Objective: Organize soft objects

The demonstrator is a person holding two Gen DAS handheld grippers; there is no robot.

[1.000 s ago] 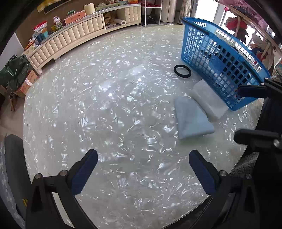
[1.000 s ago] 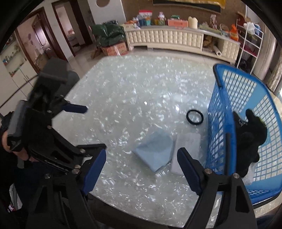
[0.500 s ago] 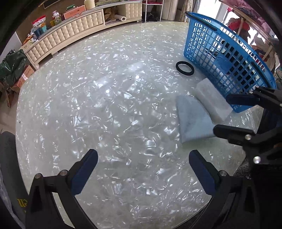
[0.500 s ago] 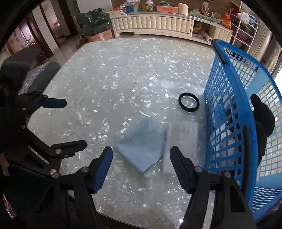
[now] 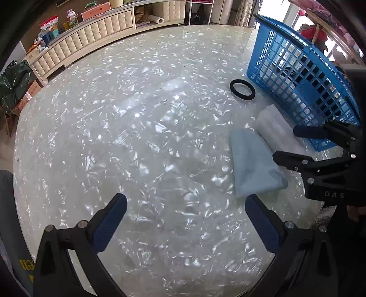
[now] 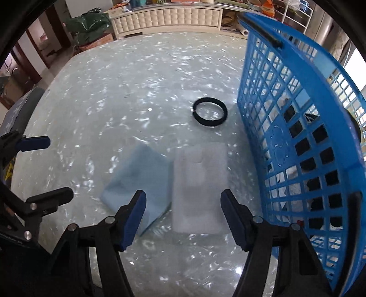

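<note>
Our right tool [image 6: 183, 213] hangs open over the white pad [image 6: 199, 187], jaws just narrowed, nothing gripped. Left tool [image 5: 185, 220] open above bare bench [image 5: 137, 137]. Blue basket [image 6: 297, 128] at three o'clock.

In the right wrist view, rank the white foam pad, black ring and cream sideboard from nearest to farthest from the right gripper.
From the right gripper:
1. White foam pad, directly ahead between the fingers.
2. Black ring, beyond it, beside the basket.
3. Cream sideboard, across the room.

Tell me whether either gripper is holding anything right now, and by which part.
Nothing is held. The right gripper hangs open above the white foam pad, its jaws having just been closing; the left gripper is open over bare table.
</note>
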